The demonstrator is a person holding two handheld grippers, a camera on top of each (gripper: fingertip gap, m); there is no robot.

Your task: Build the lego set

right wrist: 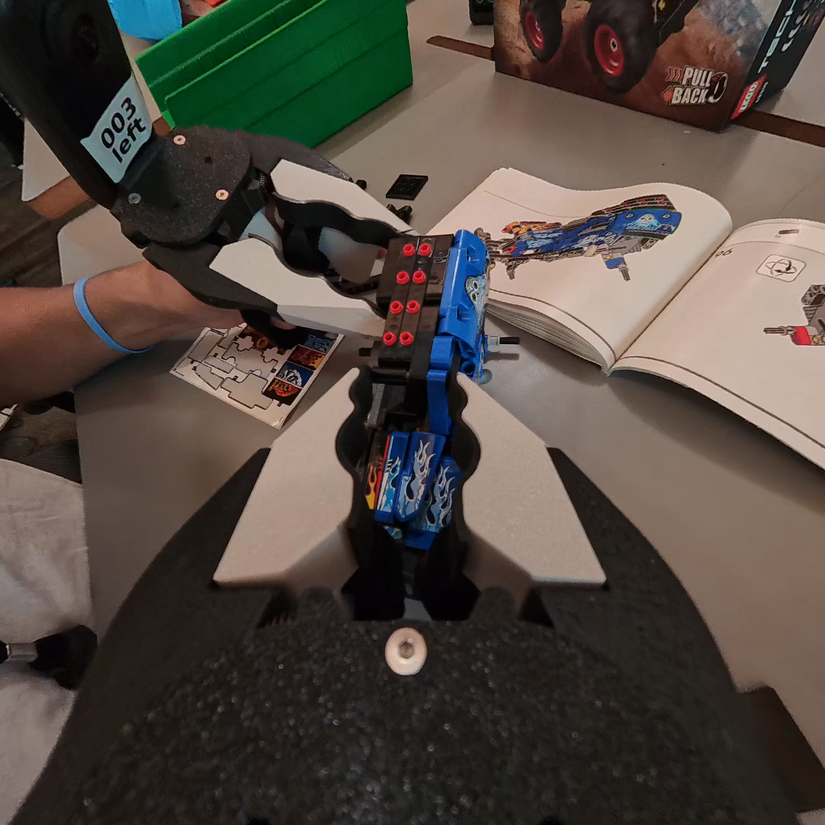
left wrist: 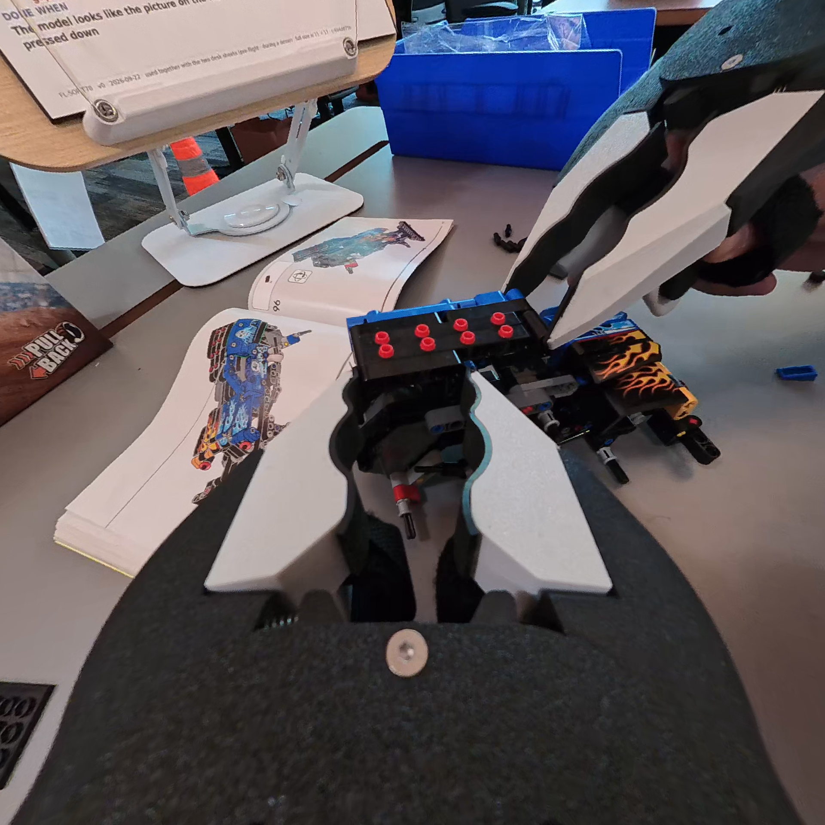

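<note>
The lego model (left wrist: 439, 352) is a black and blue truck body with red pins on one face and flame stickers, lying on its side over the grey table (left wrist: 669, 558). My left gripper (left wrist: 408, 384) is shut on the model's black end. My right gripper (left wrist: 531, 317) comes in from the upper right and grips the other end. In the right wrist view, my right gripper (right wrist: 408, 379) is shut on the model (right wrist: 455, 303) at its blue flame panels. The left gripper (right wrist: 393, 277) holds the black pinned block from the left.
An open instruction booklet (left wrist: 268, 402) (right wrist: 602, 285) lies beside the model. A blue bin (left wrist: 491, 102), a green bin (right wrist: 285, 67), a document stand (left wrist: 250, 227) and the set's box (right wrist: 647, 58) ring the table. A sticker sheet (right wrist: 259, 370), black pins (left wrist: 506, 239) and a small blue piece (left wrist: 797, 372) lie loose. Spacing between my two grippers at the tips: around 5 cm.
</note>
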